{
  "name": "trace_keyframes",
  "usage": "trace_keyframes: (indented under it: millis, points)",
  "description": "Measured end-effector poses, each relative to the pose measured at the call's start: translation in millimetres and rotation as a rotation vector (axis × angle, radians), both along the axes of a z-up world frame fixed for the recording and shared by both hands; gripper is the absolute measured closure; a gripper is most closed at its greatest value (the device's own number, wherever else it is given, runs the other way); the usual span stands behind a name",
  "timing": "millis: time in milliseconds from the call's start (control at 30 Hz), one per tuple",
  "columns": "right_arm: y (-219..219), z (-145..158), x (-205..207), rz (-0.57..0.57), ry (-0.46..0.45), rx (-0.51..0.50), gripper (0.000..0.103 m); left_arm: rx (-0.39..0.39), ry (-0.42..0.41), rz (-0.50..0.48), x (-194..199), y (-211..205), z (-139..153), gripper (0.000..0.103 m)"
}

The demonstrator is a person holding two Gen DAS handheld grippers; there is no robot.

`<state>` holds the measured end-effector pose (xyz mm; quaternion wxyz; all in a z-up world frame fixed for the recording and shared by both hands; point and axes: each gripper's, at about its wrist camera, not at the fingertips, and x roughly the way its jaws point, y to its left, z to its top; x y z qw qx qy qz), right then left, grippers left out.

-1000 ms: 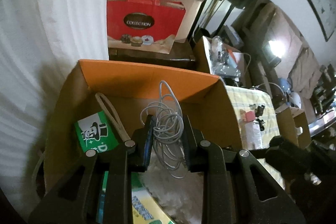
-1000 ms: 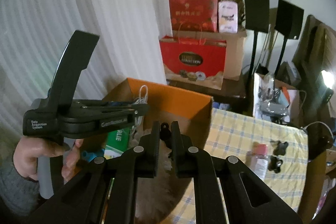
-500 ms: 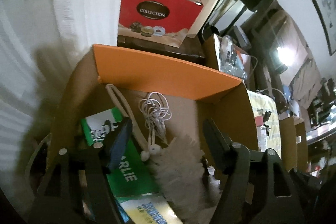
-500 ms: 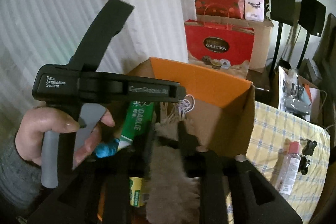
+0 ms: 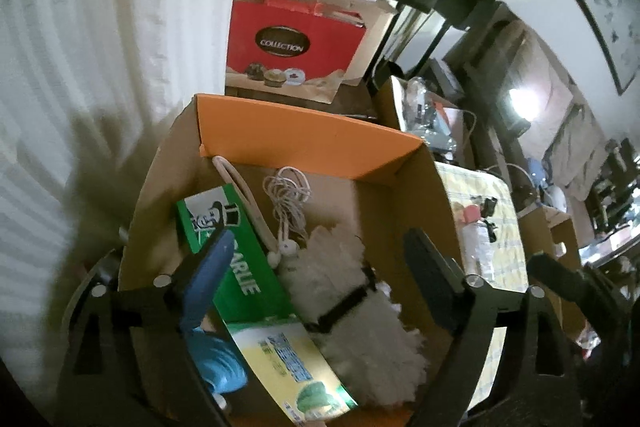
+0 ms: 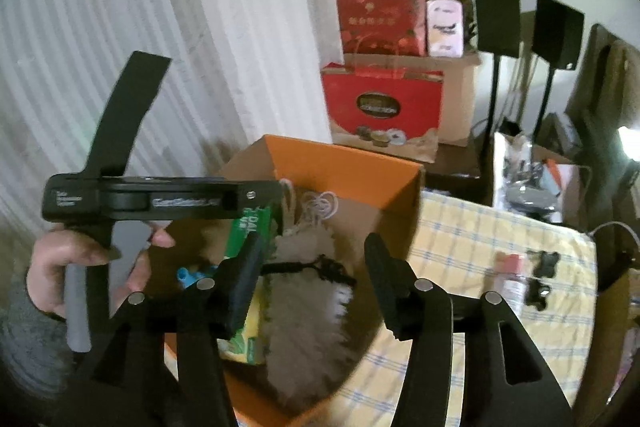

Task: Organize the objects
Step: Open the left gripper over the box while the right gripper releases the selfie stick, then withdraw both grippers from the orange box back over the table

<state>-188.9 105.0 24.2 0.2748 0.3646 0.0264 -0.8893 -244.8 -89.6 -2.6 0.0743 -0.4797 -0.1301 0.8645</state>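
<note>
A white earphone cable (image 5: 289,201), loosely coiled with its earbuds trailing toward the lower frame, lies on the floor of the cardboard box (image 5: 308,137) at centre frame in the left wrist view. It rests just beside a fluffy white duster (image 5: 352,291) with a black strap, and to the right of a green toothpaste carton (image 5: 236,259).

The left gripper (image 5: 316,267) hangs above the box, its jaws opening and already wide, with nothing between the pads. The right gripper (image 6: 316,267) is also opening, about half spread, and holds nothing; the duster lies below it in the box.

One second ago the left jaws were clamped on the cable, lifted above the box; the cable has since dropped inside. The right jaws were then fully closed.
</note>
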Motion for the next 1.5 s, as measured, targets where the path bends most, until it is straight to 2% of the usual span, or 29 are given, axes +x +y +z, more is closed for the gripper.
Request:
trace_keyframes:
  millis: [167, 233, 300, 433, 800, 1267, 1500]
  points:
    - [18, 3, 10, -0.044, 0.010, 0.028, 0.036, -0.019, 0.018, -0.019, 14, 14, 8, 0.017]
    - [27, 2, 14, -0.062, 0.005, 0.034, 0.027, -0.009, 0.015, -0.040, 20, 21, 8, 0.017]
    - [36, 1, 15, -0.080, -0.007, 0.036, 0.023, -0.001, 0.011, -0.066, 24, 27, 8, 0.017]
    - [57, -1, 21, -0.118, -0.022, 0.017, 0.017, -0.014, 0.020, -0.100, 34, 44, 9, 0.017]
    - [128, -2, 24, -0.276, -0.043, -0.010, 0.015, -0.008, 0.049, -0.177, 48, 90, 20, 0.017]
    - [194, -12, 27, -0.403, -0.072, -0.030, 0.015, 0.001, 0.053, -0.228, 52, 144, 19, 0.017]
    - [217, -21, 25, -0.447, -0.088, -0.032, 0.015, 0.011, 0.036, -0.245, 50, 175, 9, 0.017]
